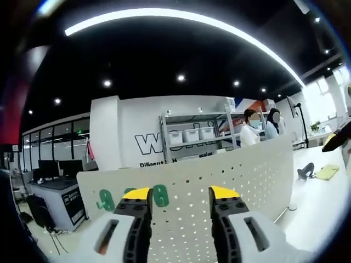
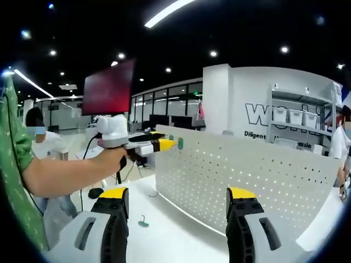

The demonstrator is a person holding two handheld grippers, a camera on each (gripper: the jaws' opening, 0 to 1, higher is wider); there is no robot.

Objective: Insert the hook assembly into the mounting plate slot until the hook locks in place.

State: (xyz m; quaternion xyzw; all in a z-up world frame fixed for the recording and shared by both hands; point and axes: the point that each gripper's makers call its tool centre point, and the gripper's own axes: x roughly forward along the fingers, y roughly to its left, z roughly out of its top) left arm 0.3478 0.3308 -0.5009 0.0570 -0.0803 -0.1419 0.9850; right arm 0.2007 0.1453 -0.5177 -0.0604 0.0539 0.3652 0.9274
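White table, upright pegboard, small green hook (lying loose)

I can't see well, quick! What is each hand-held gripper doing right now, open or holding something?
Left hand-held gripper: open, holding nothing, at the white pegboard near the green hooks.
Right hand-held gripper: open, holding nothing.

White perforated mounting plate, green hooks, yellow-tipped black tool jaws
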